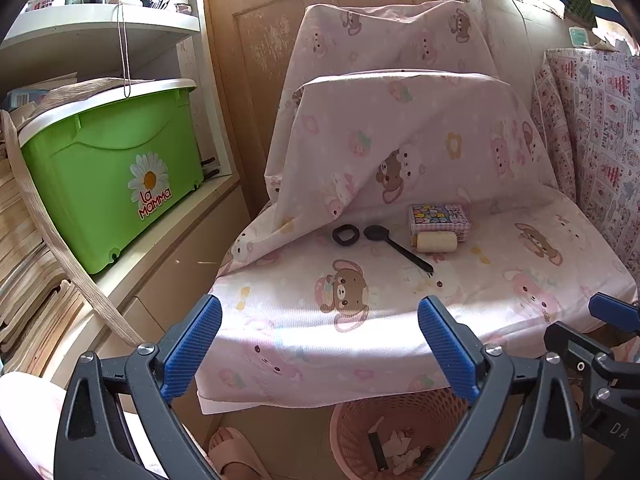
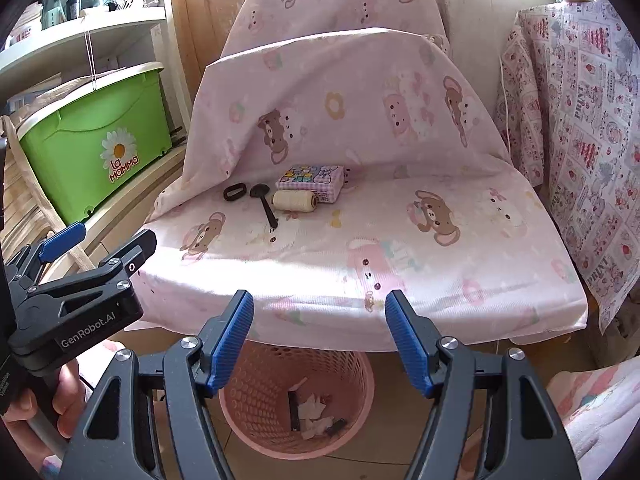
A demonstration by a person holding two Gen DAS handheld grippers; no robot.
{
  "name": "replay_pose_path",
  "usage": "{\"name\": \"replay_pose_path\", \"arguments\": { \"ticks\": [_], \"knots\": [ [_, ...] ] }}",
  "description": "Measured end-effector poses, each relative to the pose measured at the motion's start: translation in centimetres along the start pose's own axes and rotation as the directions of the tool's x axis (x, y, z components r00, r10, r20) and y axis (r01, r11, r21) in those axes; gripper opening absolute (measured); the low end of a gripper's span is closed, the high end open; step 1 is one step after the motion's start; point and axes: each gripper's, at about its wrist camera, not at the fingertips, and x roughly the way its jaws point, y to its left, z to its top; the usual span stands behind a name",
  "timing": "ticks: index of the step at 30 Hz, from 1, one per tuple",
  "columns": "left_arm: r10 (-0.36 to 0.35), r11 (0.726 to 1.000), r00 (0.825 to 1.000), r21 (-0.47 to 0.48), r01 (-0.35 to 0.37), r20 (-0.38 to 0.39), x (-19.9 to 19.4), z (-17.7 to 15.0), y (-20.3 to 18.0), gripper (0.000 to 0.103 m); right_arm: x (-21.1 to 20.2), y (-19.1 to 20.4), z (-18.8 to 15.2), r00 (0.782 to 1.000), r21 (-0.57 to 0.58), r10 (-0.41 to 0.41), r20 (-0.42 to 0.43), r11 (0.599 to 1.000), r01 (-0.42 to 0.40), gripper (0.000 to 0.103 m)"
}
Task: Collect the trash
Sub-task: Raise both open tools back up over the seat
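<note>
Pink bear-print sheet [image 2: 400, 248] covers a chair seat and back. On the seat lie a black ring [image 2: 234, 192], a black spoon [image 2: 265, 200], a spool of cream thread [image 2: 294, 201] and a patterned box [image 2: 312, 182], close together. Below the seat's front edge stands a pink mesh wastebasket [image 2: 280, 392] holding what look like paper scraps. Left hand-held gripper [image 1: 320, 344] and right hand-held gripper [image 2: 320, 336] both hover wide open, empty.

My jaws gape empty above the pink basket [image 1: 404, 436]; a black spoon [image 1: 396, 242] lies on the sheeted seat [image 1: 500, 304].
</note>
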Motion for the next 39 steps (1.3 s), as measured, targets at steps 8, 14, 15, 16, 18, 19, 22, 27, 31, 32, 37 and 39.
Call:
{"name": "replay_pose_path", "arguments": {
  "ticks": [8,14,15,16,18,19,22,27,31,32,37,39],
  "knots": [
    [-0.039,0.999,0.999,0.007,0.038,0.027,1.1,5.6,0.4,0.099,-0.6,-0.8,2.1,0.999,0.003,-0.021,0.041,1.0,0.021,0.071],
    [-0.065,0.997,0.997,0.04,0.063,0.039,2.6,8.5,1.0,0.102,-0.5,-1.1,5.6,0.995,-0.024,-0.039,0.088,0.999,0.042,0.071],
    [-0.075,0.997,0.997,0.036,0.074,0.029,3.1,8.6,1.0,0.102,-0.4,-1.2,6.2,0.995,-0.025,-0.036,0.093,0.999,0.039,0.071],
    [-0.081,0.996,0.997,0.035,0.08,0.016,3.7,8.4,1.0,0.102,-0.2,-1.3,6.7,0.995,-0.029,-0.035,0.096,0.999,0.038,0.071],
    [-0.078,0.996,0.997,0.039,0.078,-0.009,4.8,7.8,0.9,0.102,0.3,-1.4,7.6,0.995,-0.044,-0.033,0.094,0.998,0.037,0.071],
    [-0.076,0.996,0.997,0.039,0.077,-0.023,5.4,7.4,0.9,0.102,0.7,-1.4,8.0,0.995,-0.056,-0.033,0.091,0.998,0.038,0.071],
    [-0.08,0.996,0.993,0.018,0.082,-0.084,7.3,5.7,0.9,0.102,1.5,-1.6,8.6,0.993,-0.099,-0.064,0.097,0.992,0.074,0.071],
    [-0.132,0.991,0.974,-0.003,0.134,-0.186,10.1,4.2,0.7,0.102,3.9,-2.7,6.8,0.996,-0.062,-0.075,0.054,0.995,0.078,0.076],
    [-0.157,0.987,0.966,-0.004,0.16,-0.205,11.3,4.0,0.1,0.101,5.7,-2.8,6.1,0.998,-0.024,-0.061,0.011,0.998,0.061,0.076],
    [-0.147,0.989,0.967,0.001,0.15,-0.206,11.6,3.9,-0.1,0.101,5.8,-2.7,6.1,0.998,-0.02,-0.055,0.015,0.998,0.055,0.076],
    [-0.14,0.99,0.975,-0.047,0.134,-0.171,12.3,4.1,0.3,0.092,6.5,-2.0,6.5,0.998,-0.067,-0.062,0.03,0.996,0.064,0.076],
    [-0.161,0.986,0.968,-0.07,0.15,-0.195,13.0,4.2,0.5,0.081,7.0,-2.0,6.5,0.998,-0.076,-0.066,0.019,0.995,0.067,0.076]
  ]
}}
